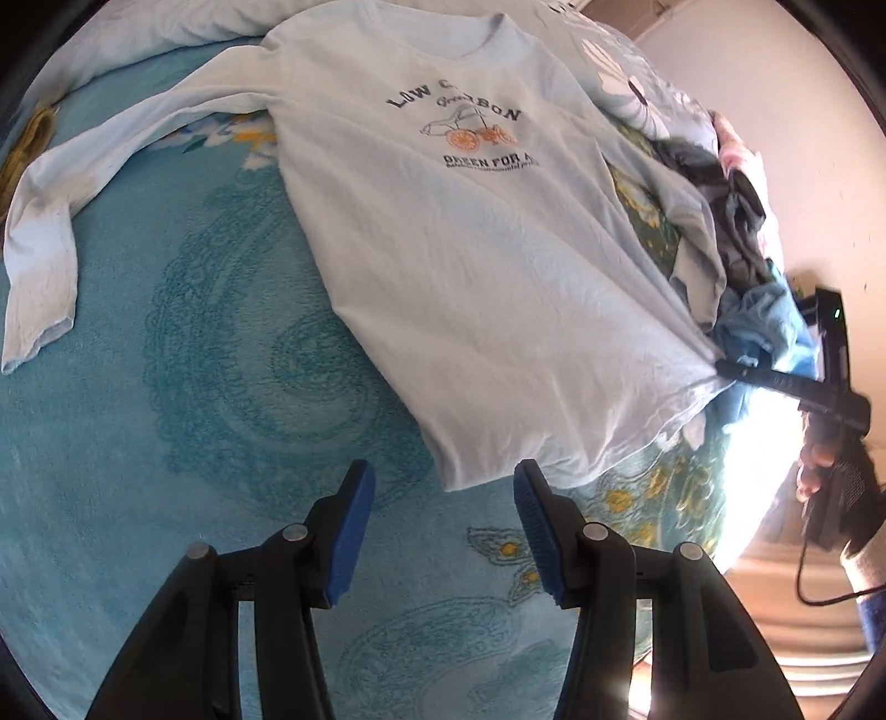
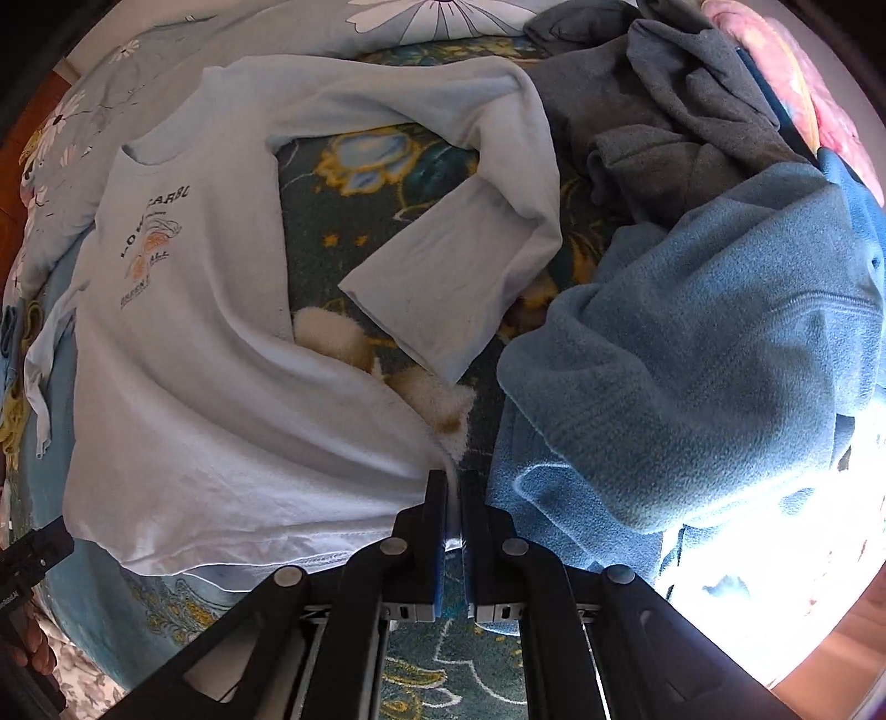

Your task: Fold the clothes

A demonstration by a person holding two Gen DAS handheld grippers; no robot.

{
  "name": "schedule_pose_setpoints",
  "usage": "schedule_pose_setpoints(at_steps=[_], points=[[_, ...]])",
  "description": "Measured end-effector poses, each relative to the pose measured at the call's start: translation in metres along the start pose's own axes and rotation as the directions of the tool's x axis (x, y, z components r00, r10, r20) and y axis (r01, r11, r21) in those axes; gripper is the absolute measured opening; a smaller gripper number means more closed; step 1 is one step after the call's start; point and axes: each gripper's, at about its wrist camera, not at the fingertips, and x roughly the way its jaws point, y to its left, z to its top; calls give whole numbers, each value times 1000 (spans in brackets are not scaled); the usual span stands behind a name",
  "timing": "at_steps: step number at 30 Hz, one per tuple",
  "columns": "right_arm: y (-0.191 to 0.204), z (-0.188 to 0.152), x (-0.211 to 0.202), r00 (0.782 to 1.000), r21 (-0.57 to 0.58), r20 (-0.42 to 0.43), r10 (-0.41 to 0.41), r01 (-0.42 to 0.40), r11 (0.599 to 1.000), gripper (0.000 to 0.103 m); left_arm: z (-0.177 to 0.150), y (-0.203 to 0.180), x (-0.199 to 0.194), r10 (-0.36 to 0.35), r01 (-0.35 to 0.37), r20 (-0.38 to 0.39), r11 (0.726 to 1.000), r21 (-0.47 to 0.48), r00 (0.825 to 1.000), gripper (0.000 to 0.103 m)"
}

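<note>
A pale blue long-sleeved shirt (image 1: 470, 249) with a dark printed logo lies face up on the bed; it also shows in the right wrist view (image 2: 210, 399). My left gripper (image 1: 443, 487) is open and empty, just short of the shirt's hem at its near corner. My right gripper (image 2: 454, 498) is shut on the shirt's other hem corner, with cloth pinched between the pads; it shows in the left wrist view (image 1: 736, 368) at the right. One sleeve (image 1: 50, 232) lies stretched out to the left. The other sleeve (image 2: 470, 266) is bent back on itself.
A turquoise patterned blanket (image 1: 194, 387) covers the bed. A heap of unfolded clothes lies at the right: a blue fleece (image 2: 720, 360) and dark grey garments (image 2: 664, 122). A flowered quilt (image 2: 443, 22) lies behind. The bed edge and a bright floor (image 2: 775, 581) are at the right.
</note>
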Motion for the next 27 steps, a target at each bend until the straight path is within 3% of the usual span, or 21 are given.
schedule_pose_setpoints(at_steps=[6,8,9,10,14,18,23,27], points=[[-10,-5,-2,1000,-2,-10,12,-12,1000,5,14,-29,7,-11,10,3,980,197,1000,52],[-13,-8,-4,1000,-1,-10,16,-16,1000,5,17,-36,6,-38,39,-11,974,224,999,39],[-14,-8,-6,1000,0,-8,18,-18,1000,5,20,-37,4,-50,50,-8,974,220,999,21],[-15,-9,-9,1000,-1,-5,20,-20,1000,5,24,-37,2,-62,61,-3,975,213,998,10],[-20,-8,-20,1000,-7,18,25,-25,1000,5,39,-31,-11,-117,107,43,979,175,992,7],[-27,-4,-28,999,0,40,28,-28,1000,5,81,-28,-13,-181,167,112,978,123,977,7],[-36,-6,-28,999,7,30,23,-24,1000,5,114,-27,19,-189,184,65,981,65,980,9],[-47,-14,-30,999,22,26,32,-33,999,5,98,-31,26,-194,193,20,980,59,981,32]])
